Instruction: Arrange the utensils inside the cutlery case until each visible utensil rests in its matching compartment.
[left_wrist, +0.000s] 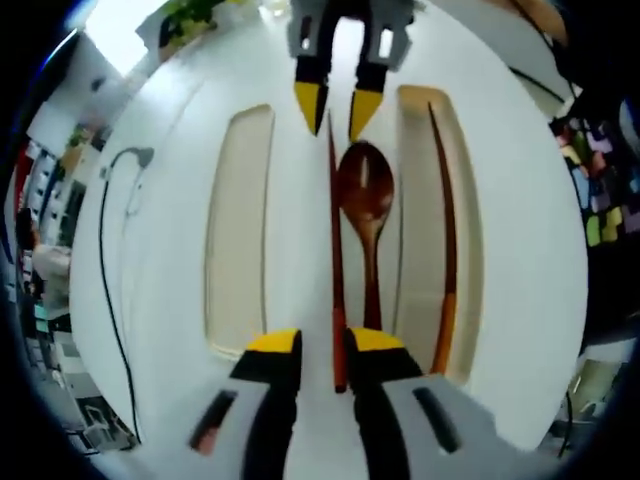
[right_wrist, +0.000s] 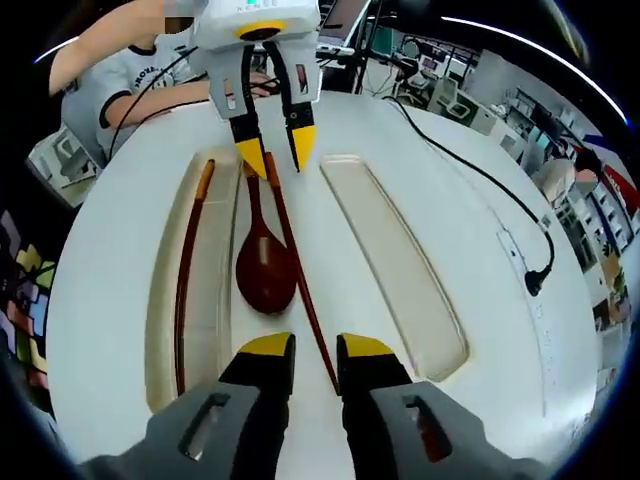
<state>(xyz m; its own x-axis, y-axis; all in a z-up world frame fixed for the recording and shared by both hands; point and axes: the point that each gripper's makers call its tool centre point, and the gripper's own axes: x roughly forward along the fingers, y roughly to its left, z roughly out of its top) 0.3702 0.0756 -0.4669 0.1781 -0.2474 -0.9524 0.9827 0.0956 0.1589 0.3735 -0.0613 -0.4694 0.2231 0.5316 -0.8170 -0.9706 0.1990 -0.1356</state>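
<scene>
A white cutlery case has two long beige compartments. One dark red chopstick lies inside one of them. The other compartment holds nothing. On the white strip between them lie a brown wooden spoon and a second chopstick, side by side. My left gripper straddles one end of this chopstick, by the spoon's handle, jaws slightly apart. My right gripper straddles the far end, near the spoon's bowl, also slightly apart.
A black cable with a plug runs over the white table beside the empty compartment. A person in a grey shirt sits at the table's far side behind the left gripper. Shelves and clutter surround the table.
</scene>
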